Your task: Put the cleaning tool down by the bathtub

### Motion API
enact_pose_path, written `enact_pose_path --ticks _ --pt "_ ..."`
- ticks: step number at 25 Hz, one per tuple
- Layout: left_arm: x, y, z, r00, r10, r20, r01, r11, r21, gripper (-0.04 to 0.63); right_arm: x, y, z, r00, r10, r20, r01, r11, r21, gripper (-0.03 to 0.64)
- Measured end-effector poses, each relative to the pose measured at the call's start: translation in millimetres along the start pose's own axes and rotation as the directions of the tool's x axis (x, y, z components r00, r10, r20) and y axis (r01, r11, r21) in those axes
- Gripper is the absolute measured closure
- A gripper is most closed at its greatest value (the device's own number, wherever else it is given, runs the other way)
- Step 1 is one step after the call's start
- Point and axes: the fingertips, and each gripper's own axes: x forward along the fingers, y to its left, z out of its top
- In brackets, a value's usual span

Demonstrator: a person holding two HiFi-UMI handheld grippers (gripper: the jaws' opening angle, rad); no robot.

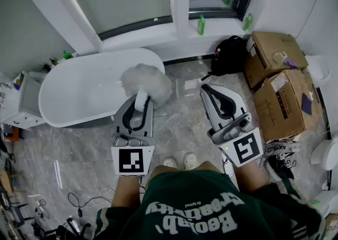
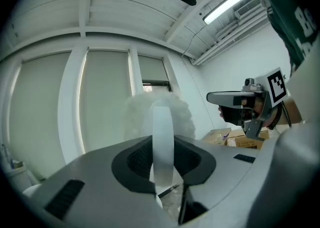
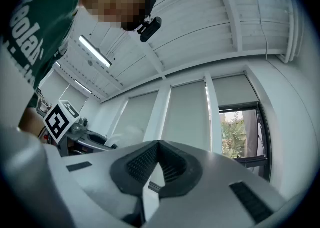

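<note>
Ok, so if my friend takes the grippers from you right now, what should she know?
Left gripper: shut on the white handle of the cleaning tool. The tool is held up off the floor, and in the head view its fluffy head shows by the near end of the bathtub.
Right gripper: shut, with nothing between its jaws, held off to the side.
Done: the tool is in the grip and near the tub.
Left: lower it onto the floor beside the bathtub, then open the left jaws and pull away.
</note>
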Motion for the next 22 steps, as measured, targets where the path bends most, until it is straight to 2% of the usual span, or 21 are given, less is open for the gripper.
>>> enact_pose_path --ticks 13,22 --pt "1.7 -5.1 0.6 1.000 0.008 -0.006 -0.008 1.000 0.000 0.503 -9.7 -6.4 -3.8 0.999 0.004 0.034 -0.006 0.998 0.061 0.600" --pt "7.3 -16.9 7.4 0.999 0.034 -0.009 -0.034 0.999 0.004 0.502 -21.0 -18.5 -4.4 0.999 0.019 0.030 -0.020 0.998 0.052 0.600"
